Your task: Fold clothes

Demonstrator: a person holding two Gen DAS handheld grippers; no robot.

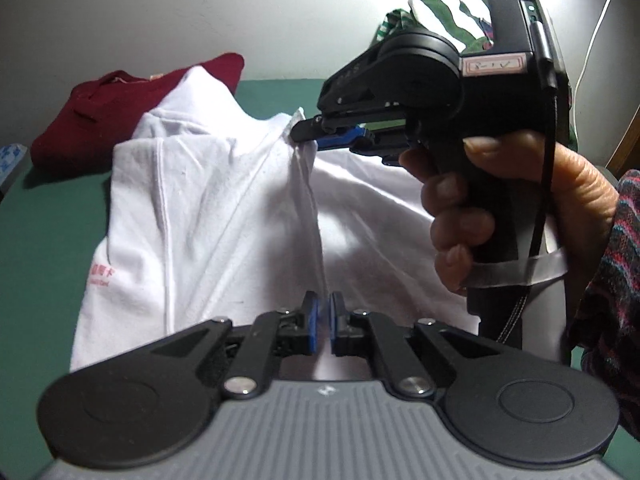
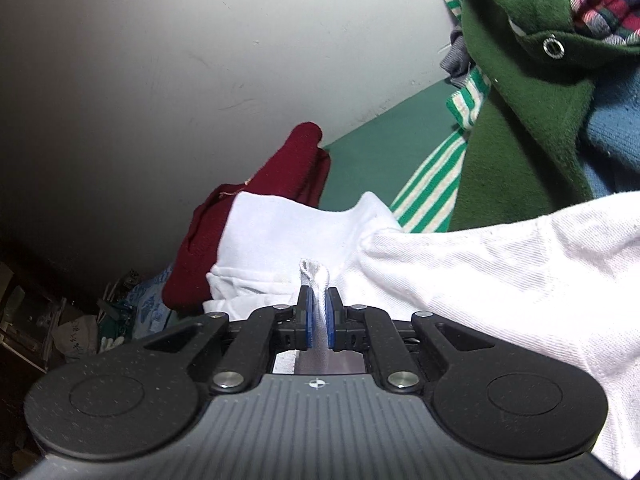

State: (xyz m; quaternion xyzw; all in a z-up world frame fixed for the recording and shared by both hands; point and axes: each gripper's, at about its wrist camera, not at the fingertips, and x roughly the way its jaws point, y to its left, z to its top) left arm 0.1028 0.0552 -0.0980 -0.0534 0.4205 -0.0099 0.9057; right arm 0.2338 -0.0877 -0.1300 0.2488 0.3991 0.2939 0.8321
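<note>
Jaws — white shirt (image 2: 500, 272) fold between

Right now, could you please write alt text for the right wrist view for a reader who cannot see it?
The right gripper pinches a fold of a white T-shirt between its blue-padded fingers. Behind it a dark red garment lies by a pale wall, and a green jacket sits on the green table.

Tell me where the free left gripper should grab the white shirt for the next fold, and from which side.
Probably the bottom hem of the white shirt, near the left gripper. That edge lies flat and free on the green table, so come in low from the near side. The right gripper already pinches a raised fold further back.
</note>
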